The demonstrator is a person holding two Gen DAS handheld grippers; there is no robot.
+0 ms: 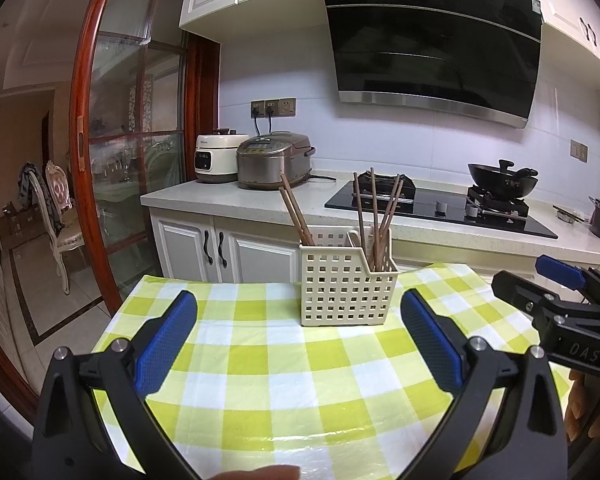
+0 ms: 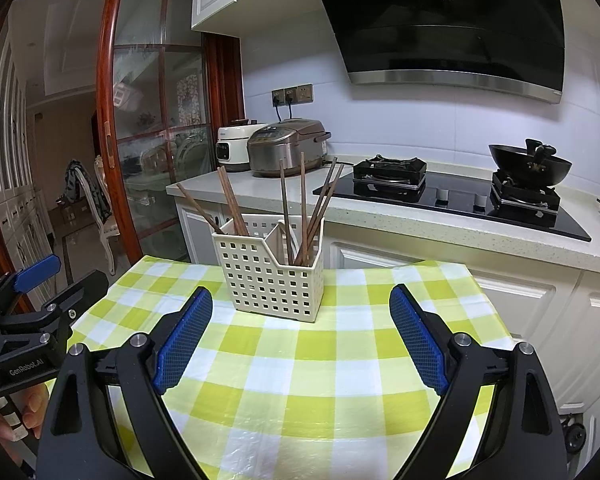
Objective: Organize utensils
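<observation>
A: Where are the utensils?
B: The wooden chopsticks [image 2: 300, 216] stand in a cream perforated holder [image 2: 274, 276] at the far middle of the green-and-white checked tablecloth [image 2: 284, 372]. A divider splits the holder in two; a few sticks lean left in the left compartment, more fan out in the right one.

A: And the claws?
B: The left gripper [image 1: 299, 336] has its blue pads [image 1: 166, 344] spread wide, nothing between them, hovering over the cloth short of the holder. The right gripper [image 2: 301, 332] is equally spread and empty, also short of the holder.

A: Anything behind?
B: A counter with a rice cooker [image 2: 286, 146], a gas hob [image 2: 452, 200] and a black wok [image 2: 530, 166].
</observation>
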